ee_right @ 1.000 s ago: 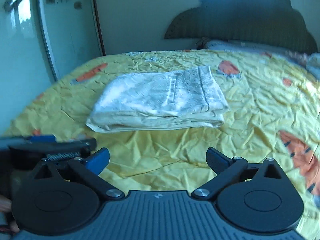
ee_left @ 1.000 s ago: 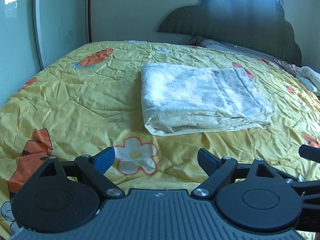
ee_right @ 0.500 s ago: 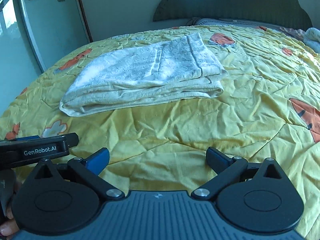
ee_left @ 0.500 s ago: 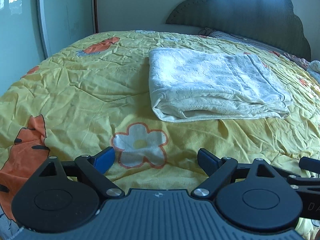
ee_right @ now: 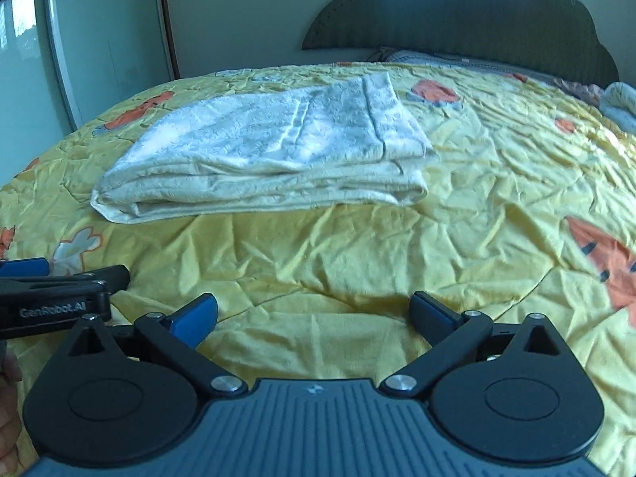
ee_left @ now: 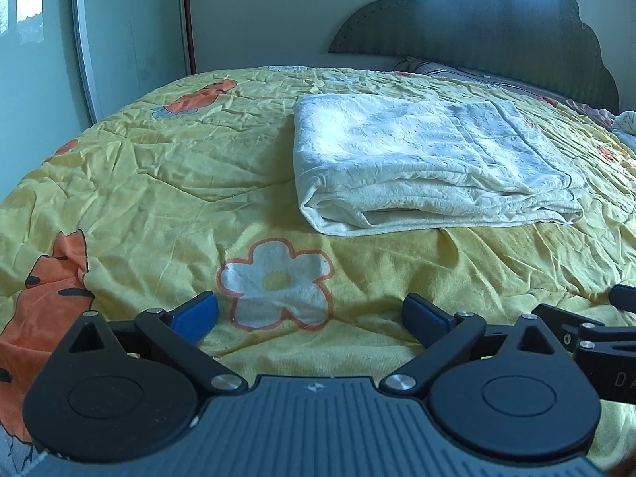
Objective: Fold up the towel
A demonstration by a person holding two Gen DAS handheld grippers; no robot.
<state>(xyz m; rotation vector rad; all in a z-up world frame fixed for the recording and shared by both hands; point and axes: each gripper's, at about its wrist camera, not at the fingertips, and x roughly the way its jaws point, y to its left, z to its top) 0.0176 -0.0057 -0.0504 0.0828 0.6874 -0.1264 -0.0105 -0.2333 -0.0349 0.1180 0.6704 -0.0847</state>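
Note:
A white towel (ee_left: 421, 159) lies folded in several layers on the yellow bedspread (ee_left: 159, 183), ahead and right of centre in the left wrist view. In the right wrist view the same towel (ee_right: 270, 151) sits ahead and to the left. My left gripper (ee_left: 310, 314) is open, low over the bedspread just short of the towel, with nothing between its fingers. My right gripper (ee_right: 314, 312) is open too and holds nothing, a little back from the towel's near edge. The left gripper (ee_right: 51, 286) shows at the left edge of the right wrist view.
A dark scalloped headboard (ee_left: 477, 39) stands at the far end with pillows (ee_right: 421, 57) below it. A wardrobe door (ee_left: 127, 39) lines the far left. More bedding (ee_right: 620, 103) lies at the far right. A hand (ee_right: 8, 397) shows at the left edge.
Both grippers have come lower and closer to the towel, which now looks larger in both views. The towel has not moved. Both grippers stayed open.

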